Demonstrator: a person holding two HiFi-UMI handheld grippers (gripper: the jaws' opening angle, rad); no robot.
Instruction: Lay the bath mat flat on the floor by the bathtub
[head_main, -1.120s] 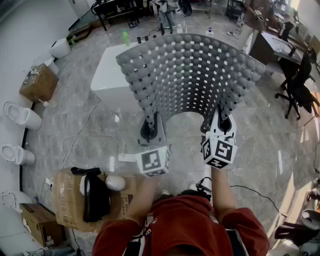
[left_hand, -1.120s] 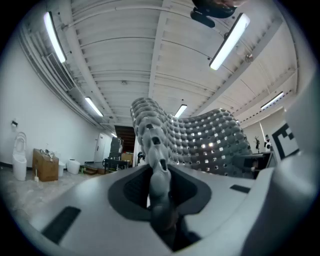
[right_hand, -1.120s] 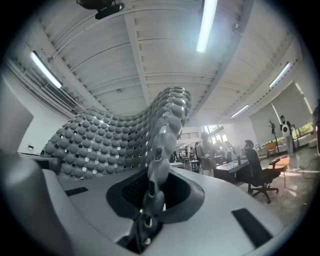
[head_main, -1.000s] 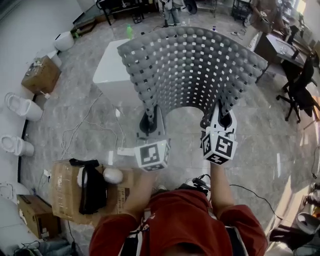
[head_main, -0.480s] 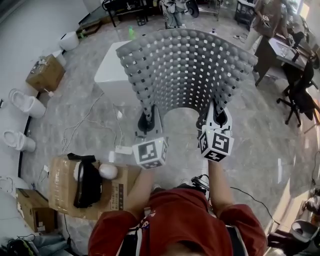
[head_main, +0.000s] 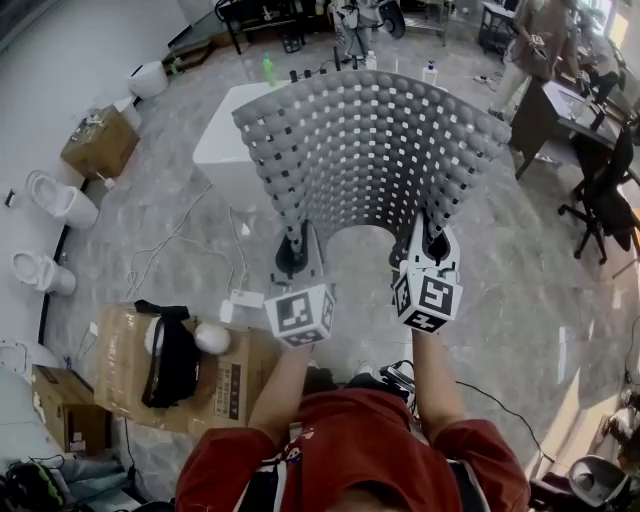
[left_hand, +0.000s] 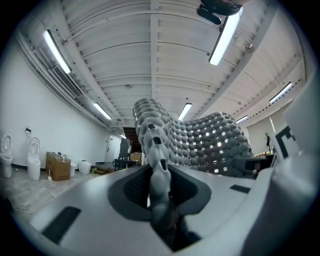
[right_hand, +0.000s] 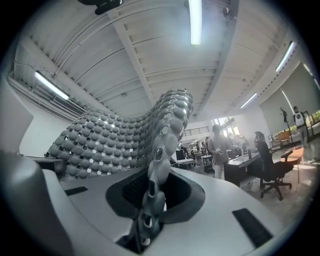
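head view: bath mat (head_main: 370, 150) clamped between both grippers' fingers (head_main: 292, 262), hanging.

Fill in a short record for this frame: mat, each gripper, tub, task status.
mat: grey bath mat held up off the floor, curved, not flat
left gripper: shut on the mat's near left edge
right gripper: shut on the mat's near right edge
bathtub: white, behind the mat, partly hidden
task status: mat not yet laid down
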